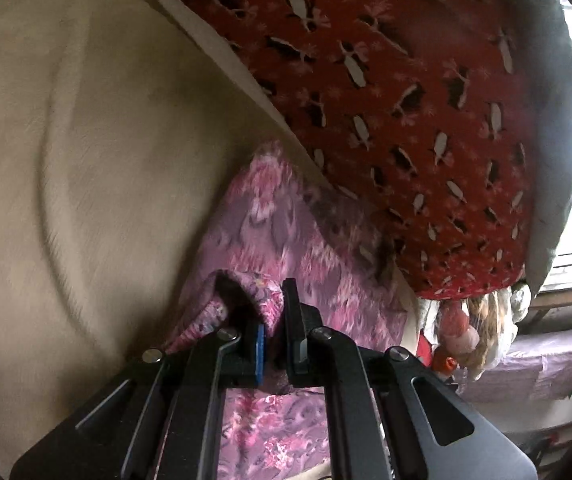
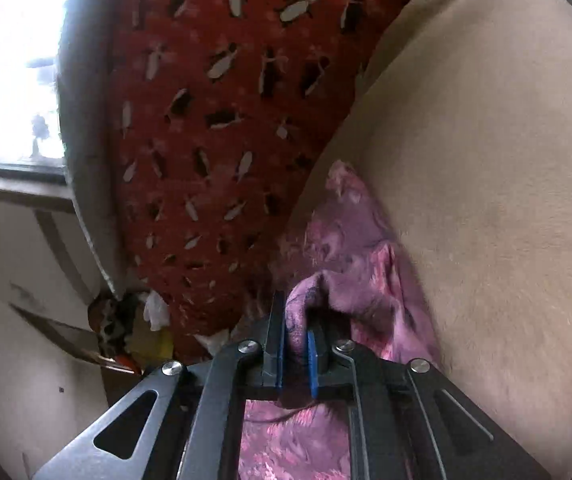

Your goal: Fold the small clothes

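A small pink and purple floral garment [image 1: 286,232] lies on a beige fuzzy surface [image 1: 86,140], beside a red patterned blanket. My left gripper [image 1: 276,314] is shut on a bunched edge of this garment, and the fabric folds up over its fingers. The right wrist view shows the same garment [image 2: 350,240] on the beige surface [image 2: 486,160]. My right gripper [image 2: 296,320] is shut on another bunched fold of it, with cloth filling the narrow gap between the blue pads. More of the garment hangs under both grippers.
A red blanket [image 1: 406,100] [image 2: 214,120] with black and white motifs borders the beige surface, edged by grey fabric [image 1: 558,160]. Past it are a bright window [image 2: 6,60], a wall, and a pile of mixed items [image 1: 466,332] [image 2: 126,320] lower down.
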Demonstrator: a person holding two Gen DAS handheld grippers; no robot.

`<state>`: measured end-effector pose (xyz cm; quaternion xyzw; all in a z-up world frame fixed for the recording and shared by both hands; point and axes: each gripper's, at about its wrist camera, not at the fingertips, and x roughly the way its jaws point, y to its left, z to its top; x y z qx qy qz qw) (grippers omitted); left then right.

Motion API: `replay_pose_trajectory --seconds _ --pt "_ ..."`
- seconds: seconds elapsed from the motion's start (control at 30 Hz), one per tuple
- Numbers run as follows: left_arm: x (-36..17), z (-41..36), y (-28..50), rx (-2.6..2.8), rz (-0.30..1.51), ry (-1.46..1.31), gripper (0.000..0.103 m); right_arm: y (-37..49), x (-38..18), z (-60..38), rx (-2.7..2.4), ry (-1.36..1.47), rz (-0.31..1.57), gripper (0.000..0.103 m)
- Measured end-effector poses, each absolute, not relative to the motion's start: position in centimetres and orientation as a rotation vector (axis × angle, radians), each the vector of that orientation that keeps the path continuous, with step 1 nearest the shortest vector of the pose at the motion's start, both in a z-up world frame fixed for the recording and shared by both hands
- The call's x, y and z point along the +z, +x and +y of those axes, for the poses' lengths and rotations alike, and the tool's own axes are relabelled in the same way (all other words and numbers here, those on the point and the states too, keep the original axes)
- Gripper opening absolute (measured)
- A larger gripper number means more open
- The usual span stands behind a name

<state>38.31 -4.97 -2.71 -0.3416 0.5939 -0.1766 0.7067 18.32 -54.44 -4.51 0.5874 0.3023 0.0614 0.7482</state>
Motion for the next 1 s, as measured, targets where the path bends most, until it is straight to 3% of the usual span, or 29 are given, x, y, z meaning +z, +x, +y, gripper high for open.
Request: replay_pose_trajectory --seconds 0.2,0.37,0.43,0.5,0.57,0.6,0.67,0.7,0.73,0.83,0.93,1.0 --pt "-4.6 -2.5 40.9 -0.340 1.318 -1.032 0.006 20.1 -5.2 -56.6 0.020 1.364 0.581 0.014" --pt "-3.3 -1.6 40.6 -0.366 1.307 -0.992 0.006 19.4 -4.9 -57.1 -0.022 1.344 0.577 0.017" --pt "-2.5 -0.8 40.5 -0.370 1.281 -1.023 0.006 18.8 -4.4 -57.6 -0.029 1.340 0.539 0.023" --pt "-2.0 -0.3 40.5 -0.384 1.267 -1.067 0.006 17.2 -4.3 -58.8 -0.064 1.384 0.446 0.036" --pt "-1.4 -0.3 40.6 -0.395 1.261 -1.059 0.006 15.7 -3.9 -59.7 -0.016 1.424 0.376 0.036" --pt "-1.0 -0.6 40.6 -0.407 1.257 -1.029 0.008 16.1 -3.6 -59.3 0.005 1.403 0.411 0.036" --pt "-0.3 -1.5 40.7 -0.421 1.254 -0.956 0.027 16.9 -2.9 -57.9 0.082 1.307 0.535 0.037" --pt "-0.2 -2.0 40.6 -0.419 1.258 -0.921 0.049 17.3 -2.6 -57.0 0.120 1.261 0.592 0.037" --pt "0.1 -2.7 40.4 -0.415 1.258 -0.869 0.061 18.0 -2.4 -55.8 0.157 1.202 0.657 0.038" --pt "-0.1 -4.3 40.5 -0.446 1.277 -0.792 0.063 20.1 -2.7 -52.8 0.177 1.052 0.807 0.042" --pt "-0.6 -5.6 41.6 -0.377 1.310 -0.722 0.062 22.9 -2.9 -52.0 0.153 1.014 0.819 0.041" --pt "-0.3 -5.8 43.0 -0.303 1.308 -0.699 0.059 25.0 -2.3 -52.3 0.118 0.984 0.790 0.033"
